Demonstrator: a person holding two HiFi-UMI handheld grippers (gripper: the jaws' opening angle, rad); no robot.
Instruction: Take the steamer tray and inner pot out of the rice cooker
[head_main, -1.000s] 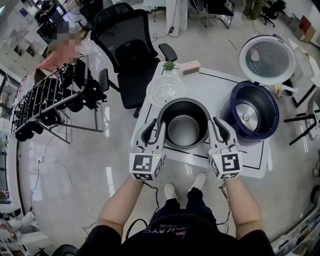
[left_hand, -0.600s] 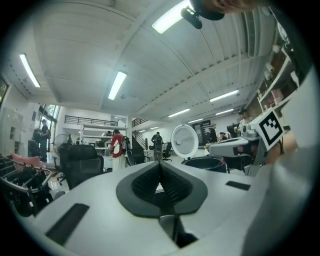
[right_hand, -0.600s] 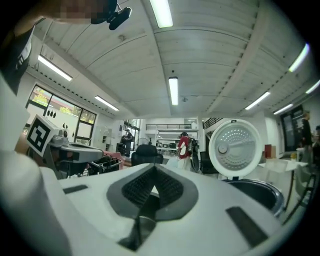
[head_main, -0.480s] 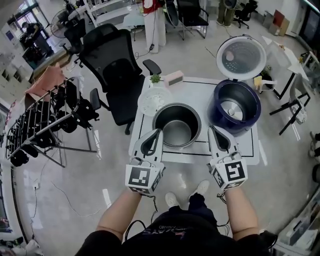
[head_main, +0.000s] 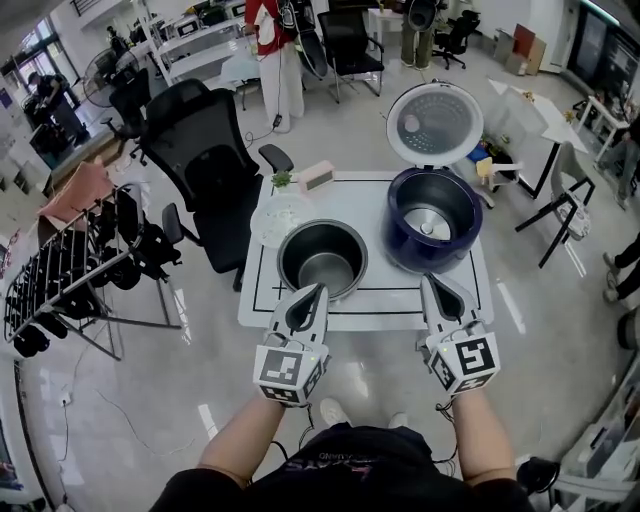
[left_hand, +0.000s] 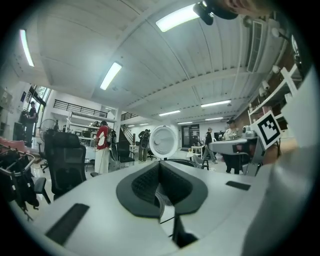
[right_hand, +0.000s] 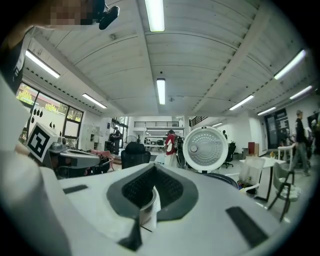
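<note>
The inner pot (head_main: 322, 260) stands upright on the white counter (head_main: 400, 300), out of the rice cooker (head_main: 432, 220) and just to its left, near the counter's front edge. It is bare metal and nothing shows inside it. The steamer tray (head_main: 275, 220), a white perforated disc, lies flat on the counter just beside the pot's far left rim. The dark blue rice cooker has its lid (head_main: 435, 122) swung up, and its hollow shows only the metal heating plate at the bottom.

The left tongs (head_main: 318, 291) are clenched with nothing between them, held in front of the counter and pointing at the pot without touching it. The right tongs (head_main: 431, 284) are likewise clenched and empty, apart from the cooker and in front of it. In the right gripper view the pot's metal wall (right_hand: 146, 206) shows beyond the shut tips.

A pink box (head_main: 318, 175) and a small green plant (head_main: 283, 179) sit at the counter's far left corner. A black office chair (head_main: 200, 140) stands beside that corner.
</note>
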